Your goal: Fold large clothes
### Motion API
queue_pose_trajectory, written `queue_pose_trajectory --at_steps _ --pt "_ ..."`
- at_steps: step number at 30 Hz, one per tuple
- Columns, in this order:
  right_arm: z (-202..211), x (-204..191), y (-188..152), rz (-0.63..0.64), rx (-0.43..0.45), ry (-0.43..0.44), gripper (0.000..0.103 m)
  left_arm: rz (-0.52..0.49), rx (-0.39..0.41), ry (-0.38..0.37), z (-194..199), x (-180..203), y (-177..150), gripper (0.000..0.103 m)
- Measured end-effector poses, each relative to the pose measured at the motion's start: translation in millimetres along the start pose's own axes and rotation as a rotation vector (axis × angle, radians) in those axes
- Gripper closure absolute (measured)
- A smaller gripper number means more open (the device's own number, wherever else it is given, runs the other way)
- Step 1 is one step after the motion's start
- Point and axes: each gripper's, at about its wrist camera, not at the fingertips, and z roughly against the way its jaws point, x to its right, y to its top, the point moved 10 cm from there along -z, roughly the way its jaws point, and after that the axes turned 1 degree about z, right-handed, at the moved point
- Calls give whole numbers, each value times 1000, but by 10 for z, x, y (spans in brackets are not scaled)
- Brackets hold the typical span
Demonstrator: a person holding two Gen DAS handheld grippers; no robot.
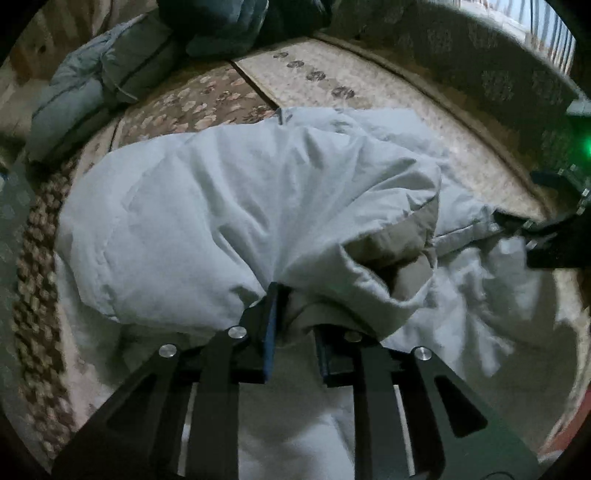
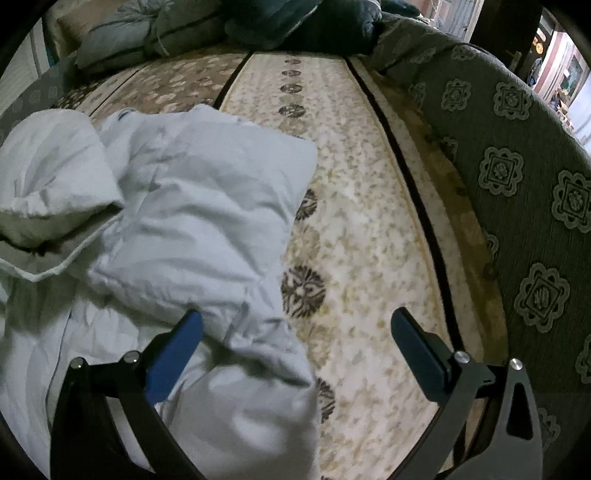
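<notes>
A large pale grey padded jacket [image 1: 236,206] lies on a patterned carpet. My left gripper [image 1: 295,314] is shut on a bunched fold of the jacket and holds it raised over the rest of the garment. In the right wrist view the jacket [image 2: 184,206] lies at the left, partly folded over itself. My right gripper [image 2: 295,332] is open and empty, with its left finger over the jacket's right edge and its right finger over bare carpet. The right gripper also shows in the left wrist view [image 1: 550,236] at the far right edge.
The beige and brown carpet [image 2: 362,221] stretches ahead. A green patterned sofa [image 2: 517,166] runs along the right. Grey-blue folded bedding [image 1: 92,96] and dark cushions [image 2: 295,22] sit at the far end.
</notes>
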Motion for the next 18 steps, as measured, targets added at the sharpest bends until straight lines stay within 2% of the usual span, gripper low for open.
queue_pose_trajectory --at_steps 4,6,8,10,13,15,16,18 --pt "80 35 -77 20 9 -12 2 101 24 -96 83 -6 -3 86" --pt "111 107 -111 19 16 -22 2 137 54 -183 161 64 94 86" --pt "107 193 -119 0 13 -25 2 138 79 -233 272 69 264 86" --pt "96 266 -102 -32 14 -17 2 149 70 -283 321 109 431 85" --pt "69 341 -66 -74 16 6 2 151 51 -330 299 168 622 73" --pt "40 372 -61 -72 13 4 2 146 37 -354 264 229 698 48" --pt "25 376 -58 -67 13 -1 2 154 36 -368 230 276 729 40" --pt "-11 400 -79 -55 7 -12 2 188 74 -379 277 295 804 15"
